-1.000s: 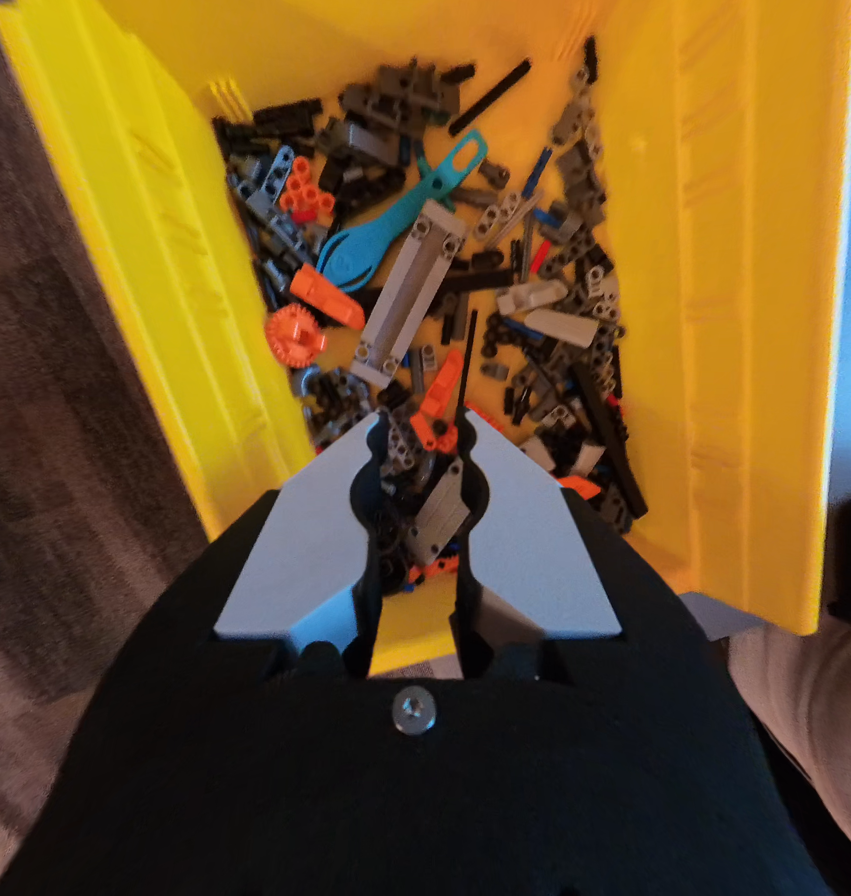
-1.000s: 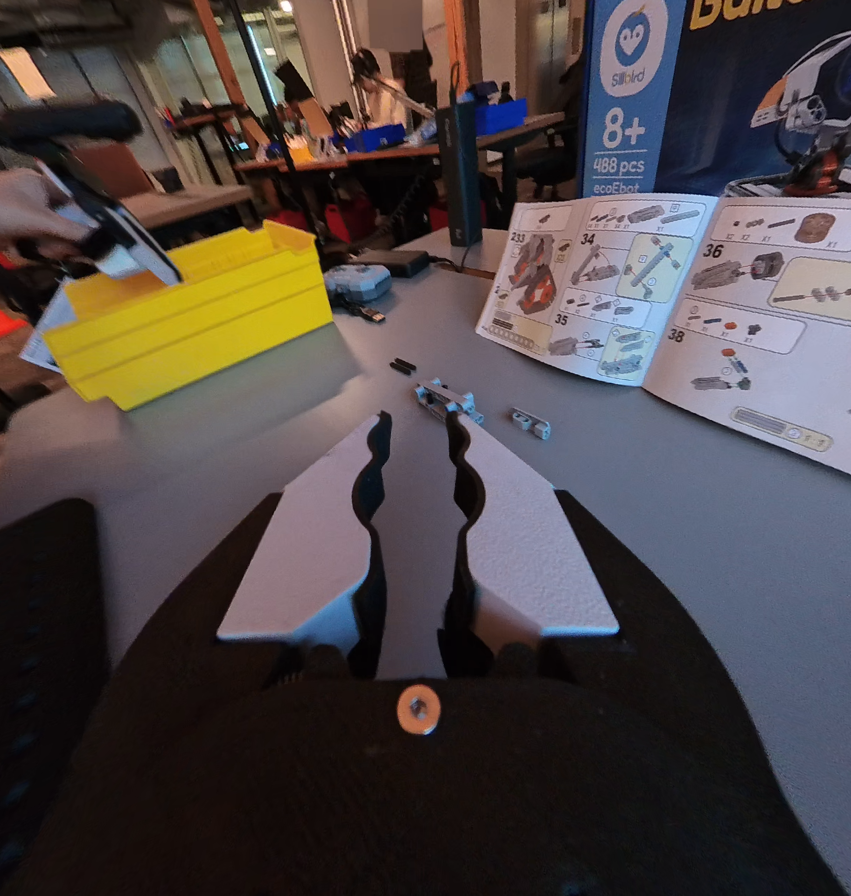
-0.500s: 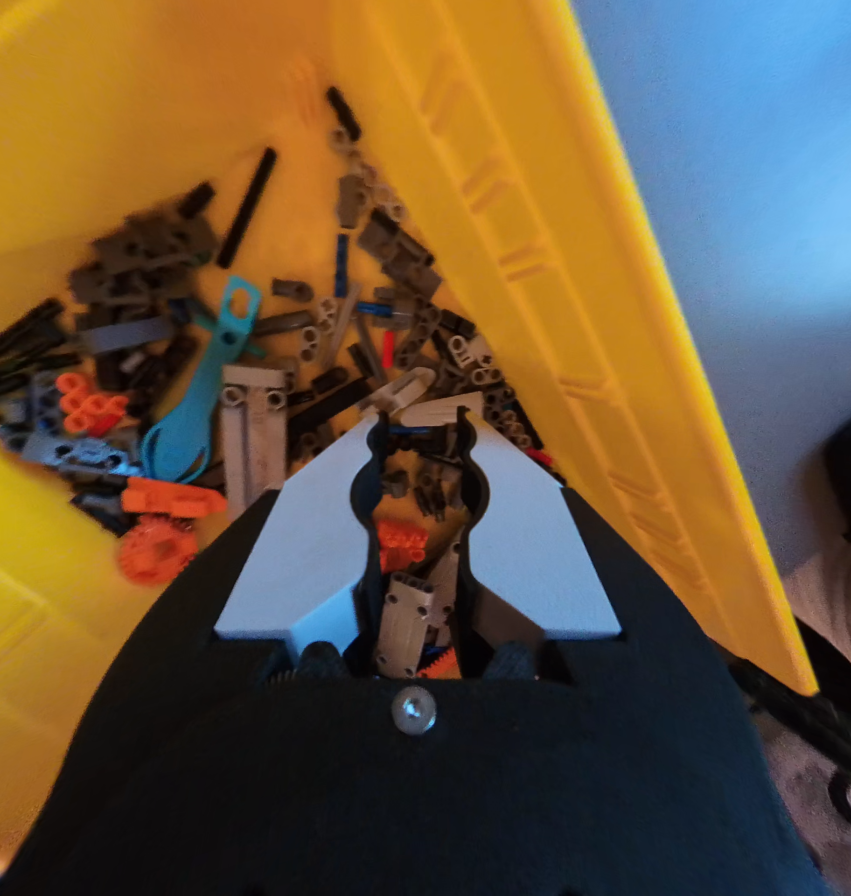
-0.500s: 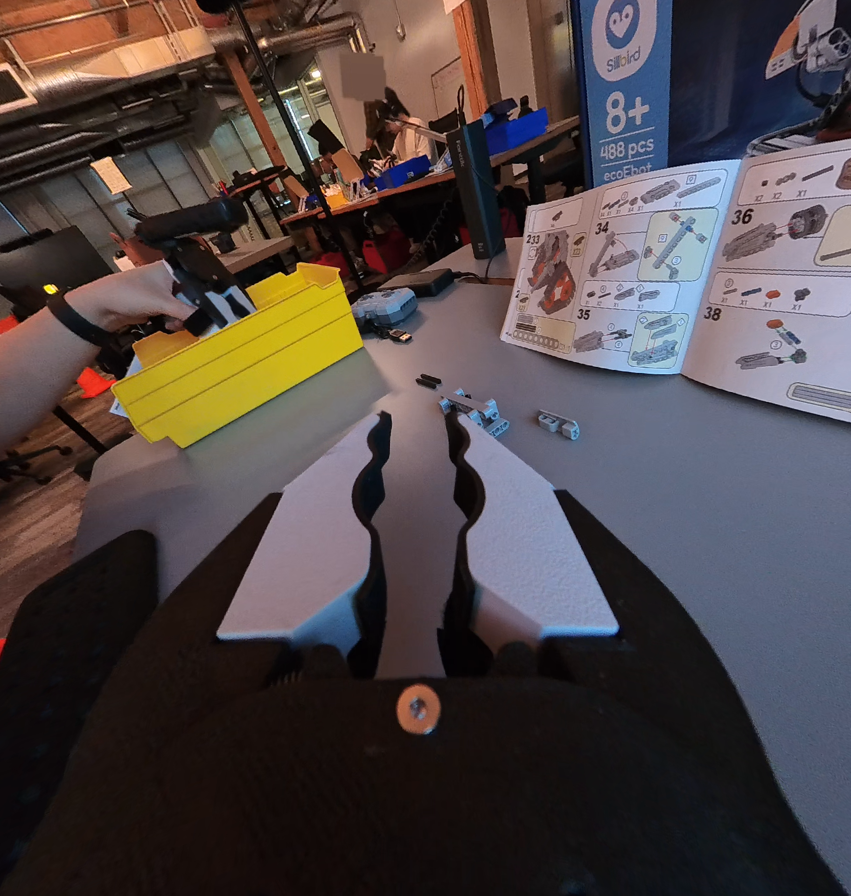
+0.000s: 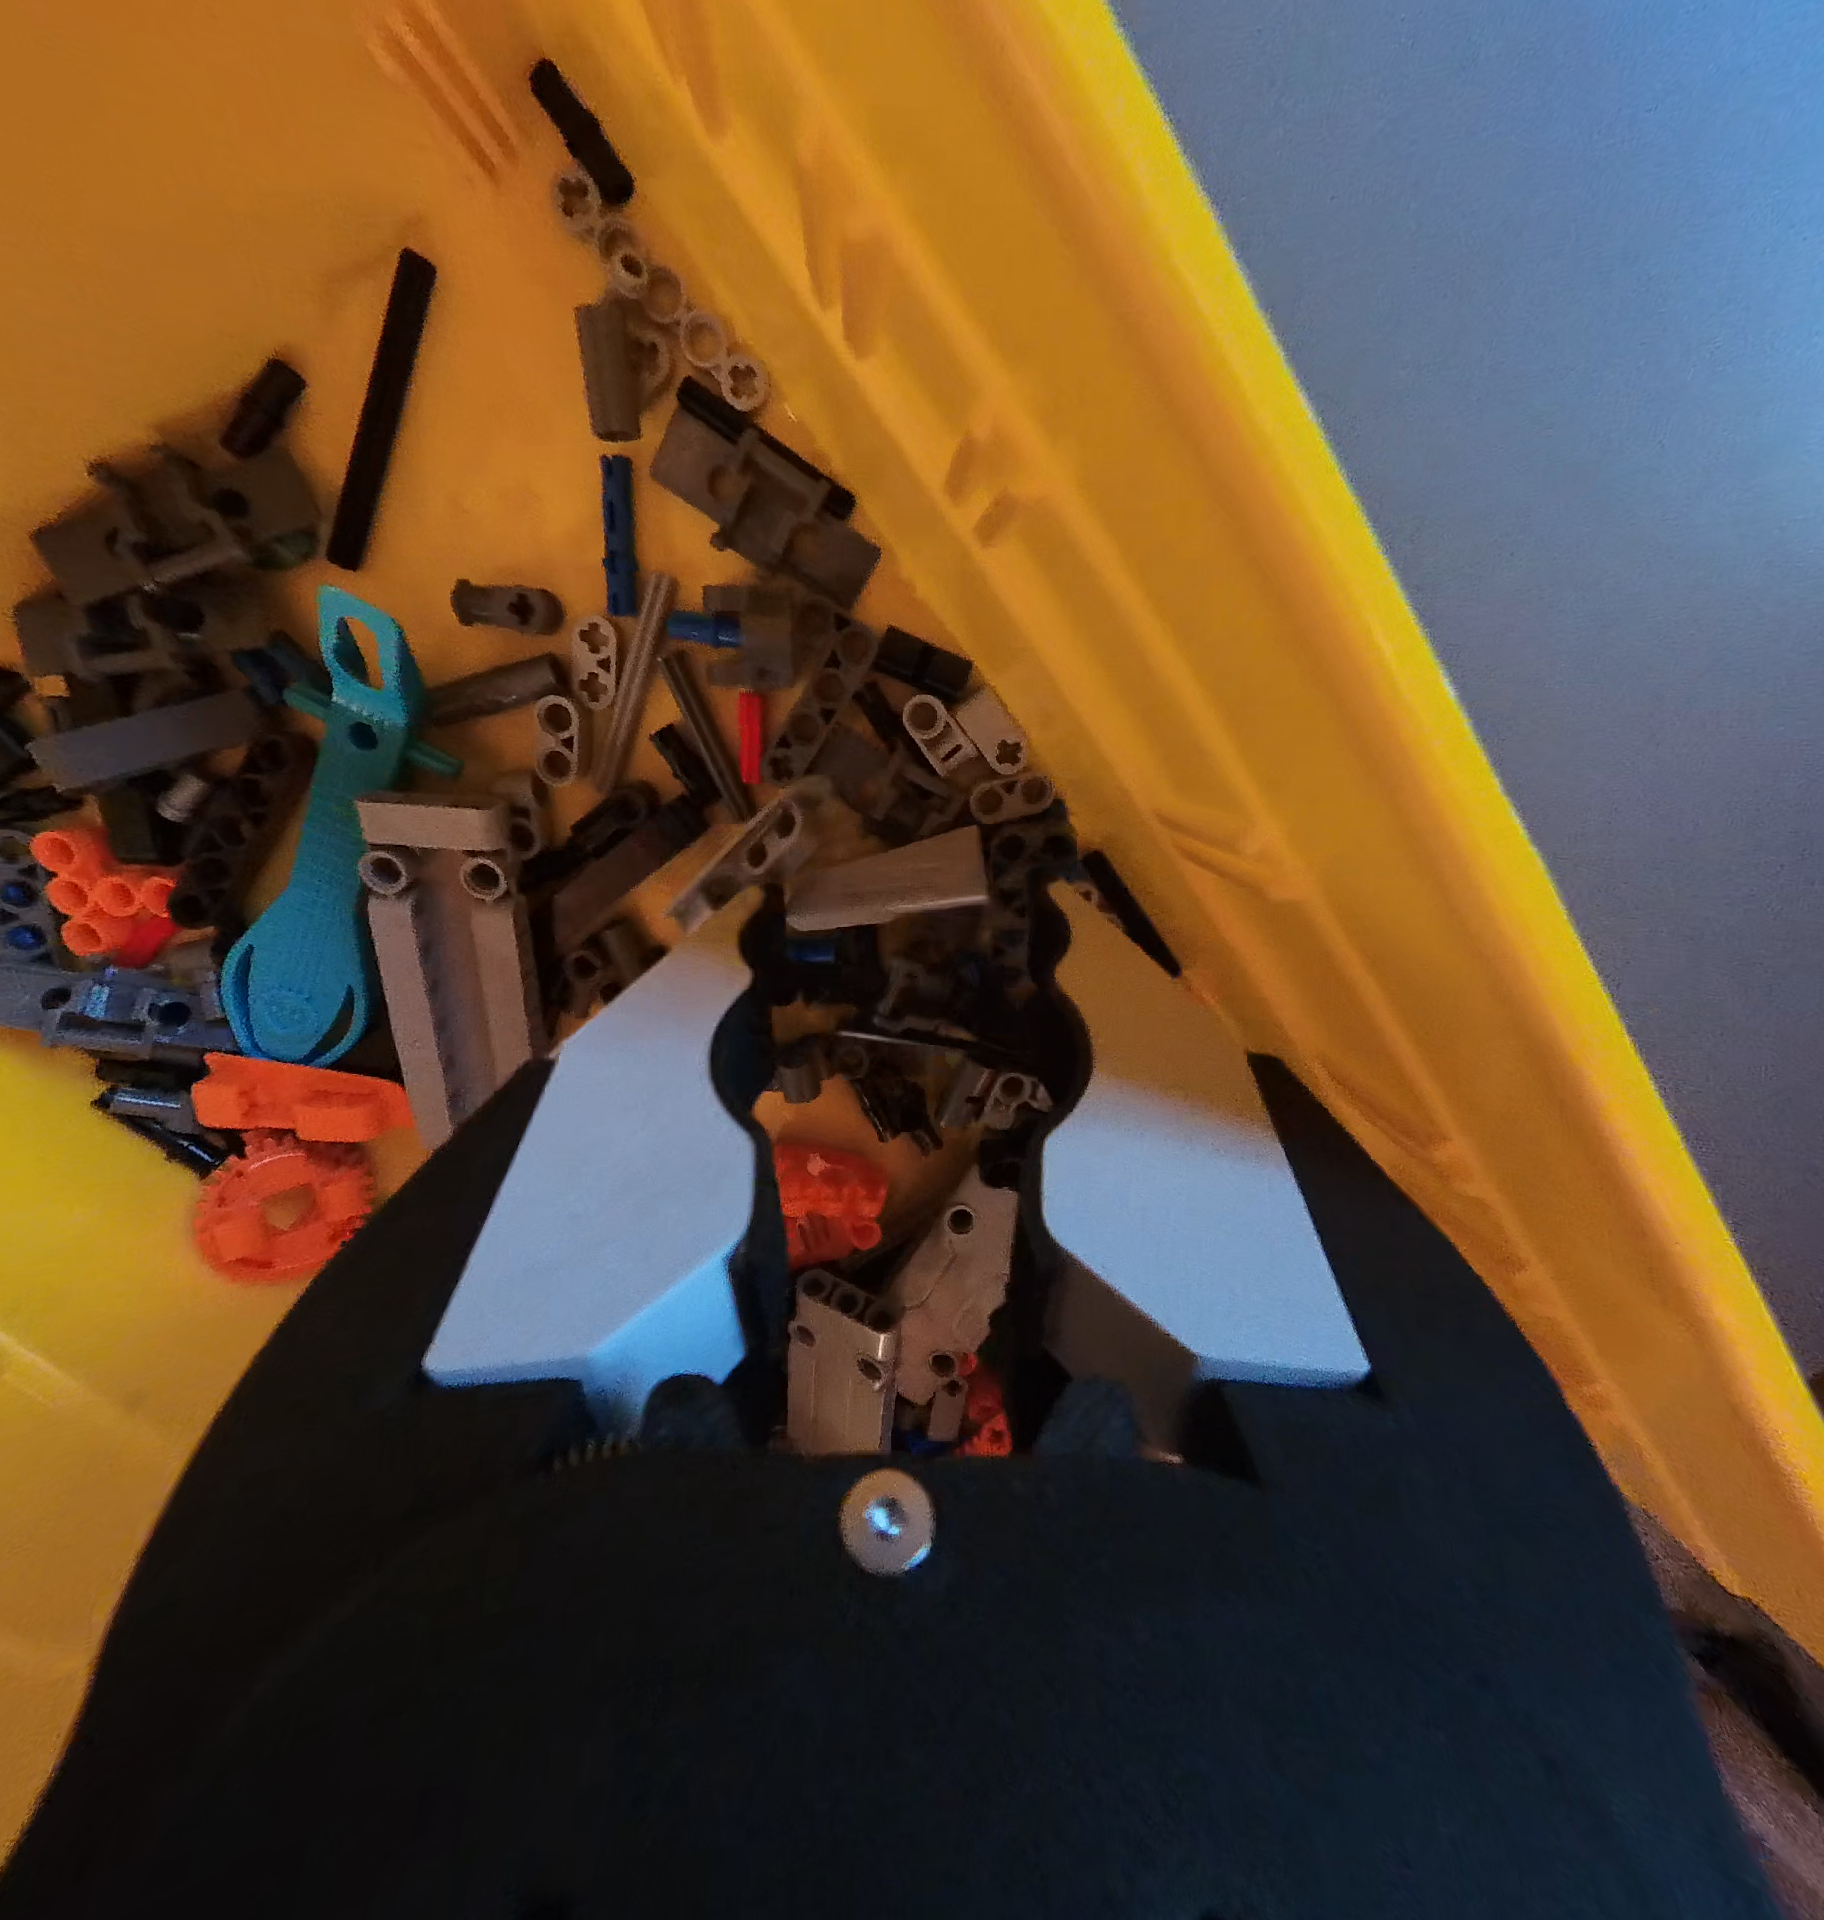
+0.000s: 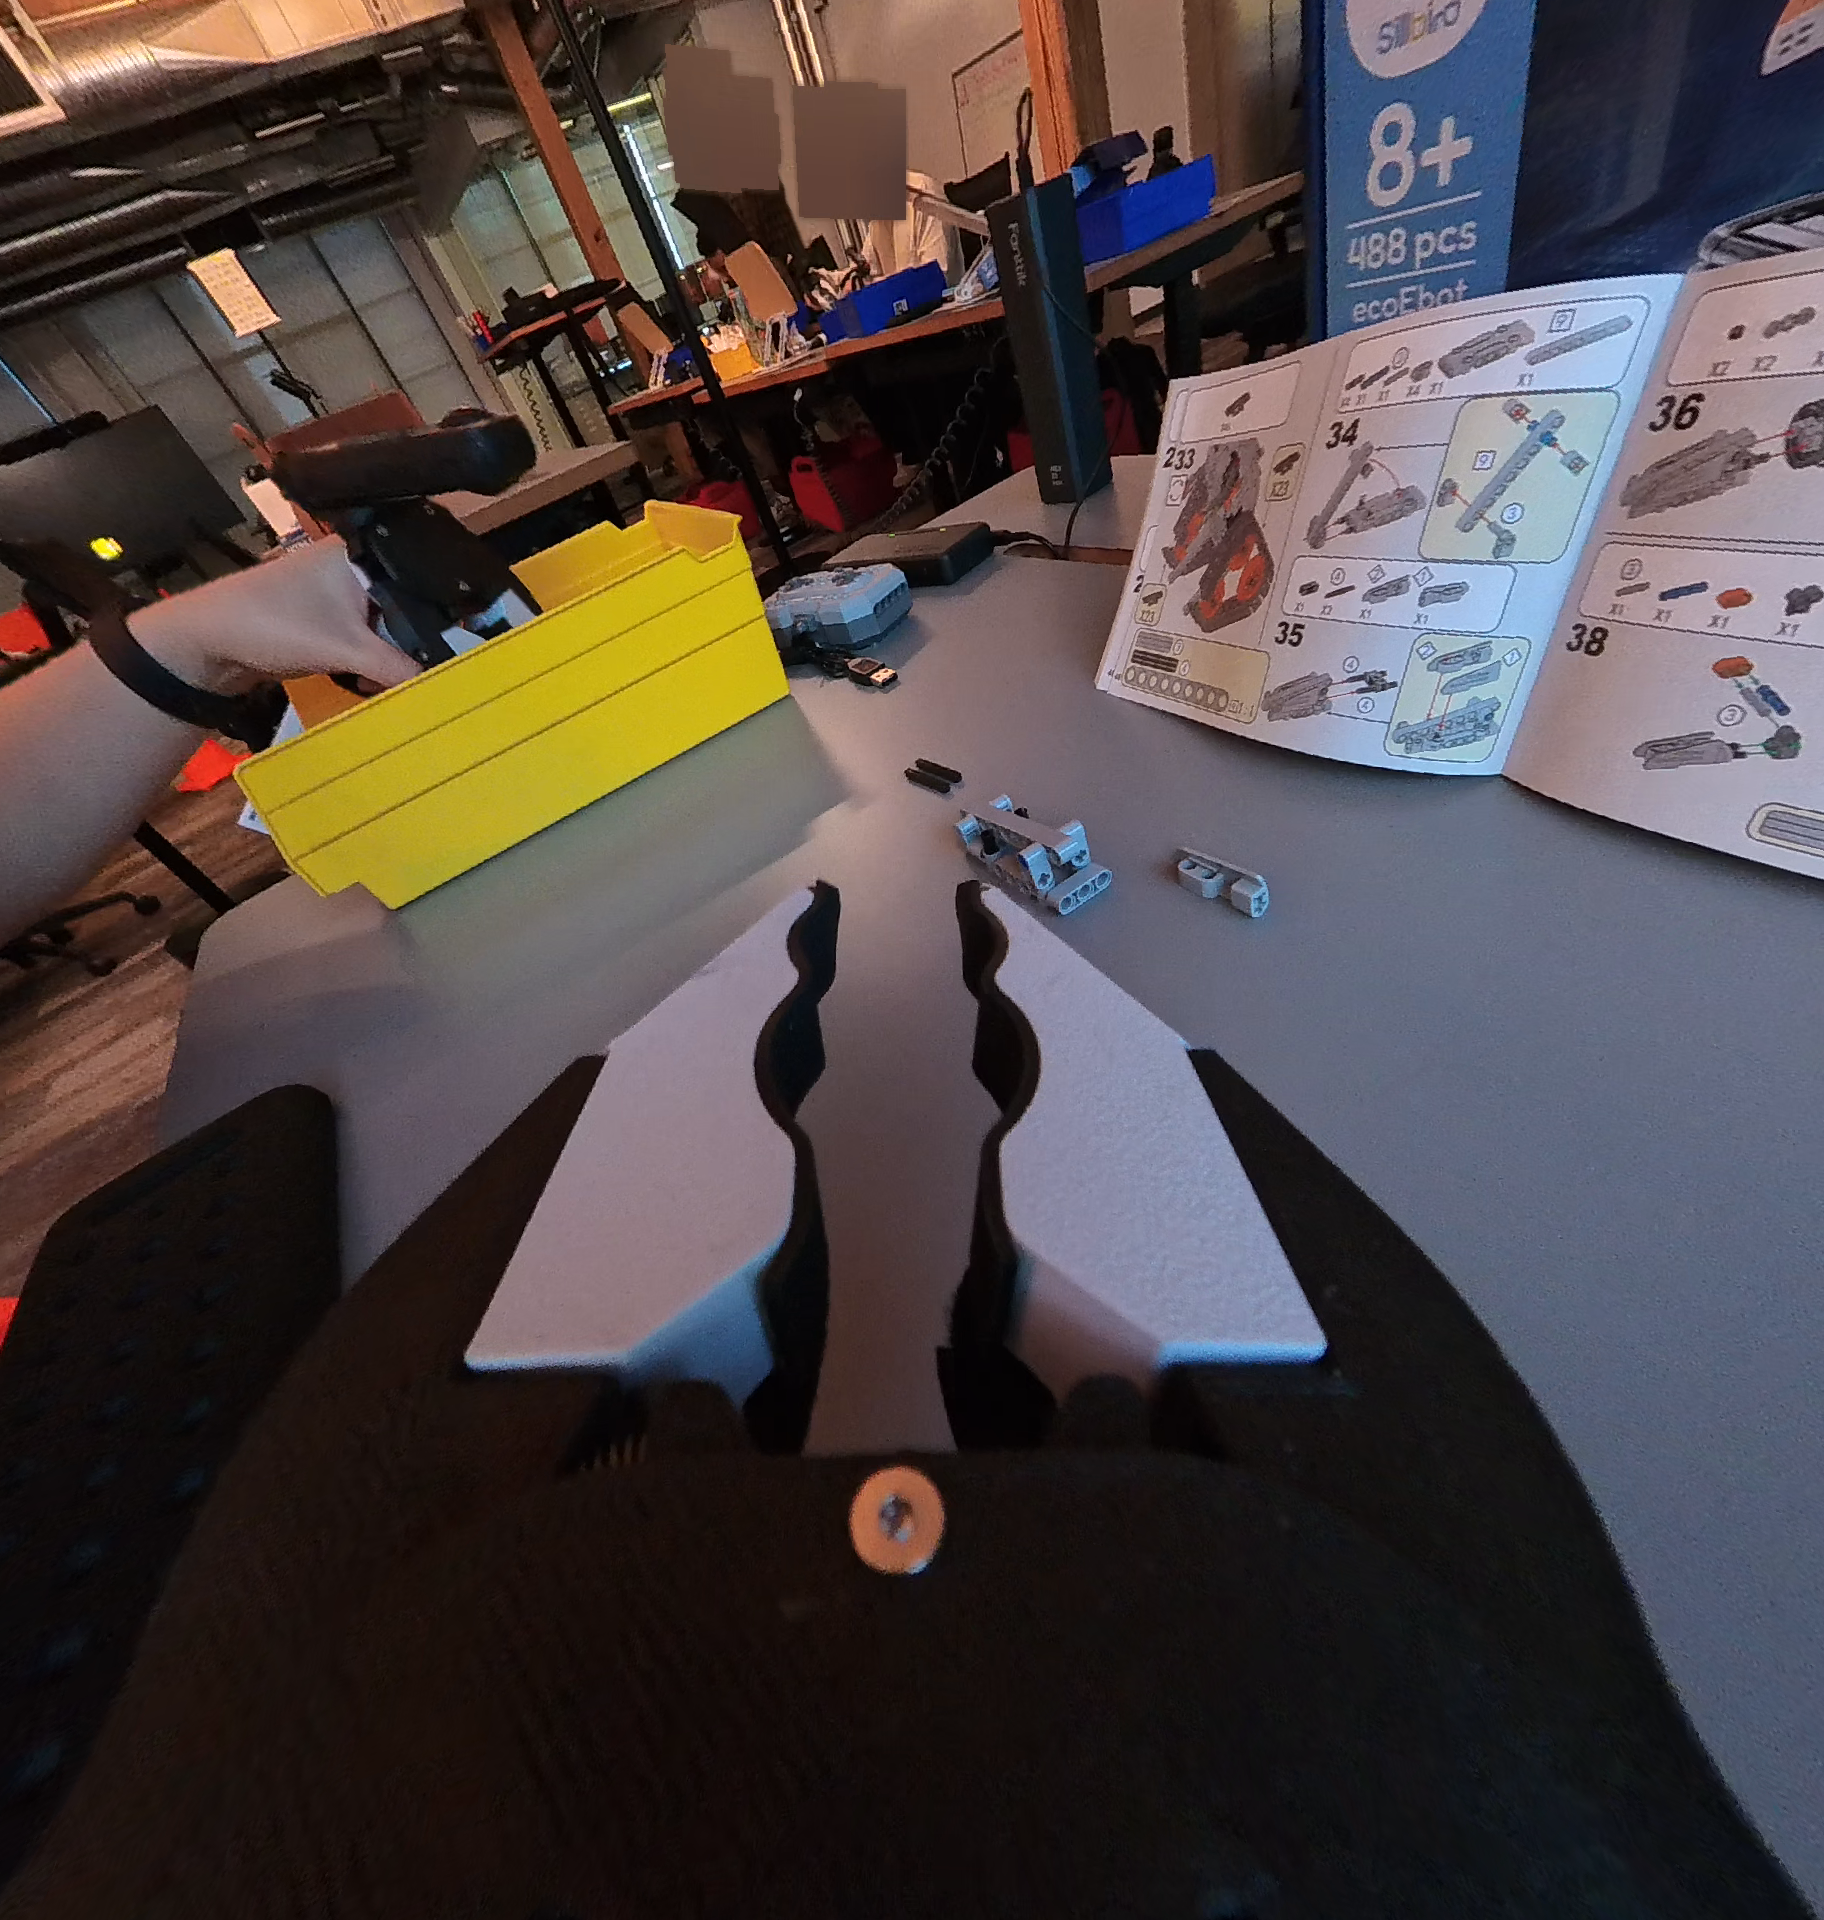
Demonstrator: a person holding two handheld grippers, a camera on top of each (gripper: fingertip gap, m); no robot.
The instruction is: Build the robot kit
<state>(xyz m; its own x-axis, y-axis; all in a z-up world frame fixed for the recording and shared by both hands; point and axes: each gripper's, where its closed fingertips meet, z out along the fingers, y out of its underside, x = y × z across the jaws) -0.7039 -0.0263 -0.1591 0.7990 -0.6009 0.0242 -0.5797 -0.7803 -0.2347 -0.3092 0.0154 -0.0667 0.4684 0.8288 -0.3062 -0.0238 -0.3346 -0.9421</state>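
My left gripper (image 5: pixel 903 914) is open, down inside a yellow bin (image 5: pixel 1043 468), close to its right wall. Its fingertips straddle a heap of small grey and black building parts; a light grey wedge piece (image 5: pixel 887 883) lies just at the tips. A teal tool (image 5: pixel 316 883), a long grey beam (image 5: pixel 451 956) and an orange gear (image 5: pixel 279 1210) lie to the left. My right gripper (image 6: pixel 897 894) is open and empty, low over the grey table (image 6: pixel 1459 1091). A small grey assembly (image 6: pixel 1033 857) sits just ahead of it to the right.
On the table are a small grey piece (image 6: pixel 1220 883), two black pins (image 6: pixel 932 774), an open instruction booklet (image 6: pixel 1510 540) against a blue box (image 6: pixel 1427 156), and a grey battery unit (image 6: pixel 846 603). The yellow bin (image 6: pixel 523 717) stands at the left edge, a hand holding the left gripper (image 6: pixel 409 520) in it. The left gripper's tips are roughly 40 centimetres from the right gripper's. The orange gear (image 5: pixel 279 1210) lies around 12 centimetres away from my left fingertips.
My left gripper has swung toward the bin's right wall, gone lower into the parts, and its jaws have spread wider. My right gripper has only shifted slightly and stays open.
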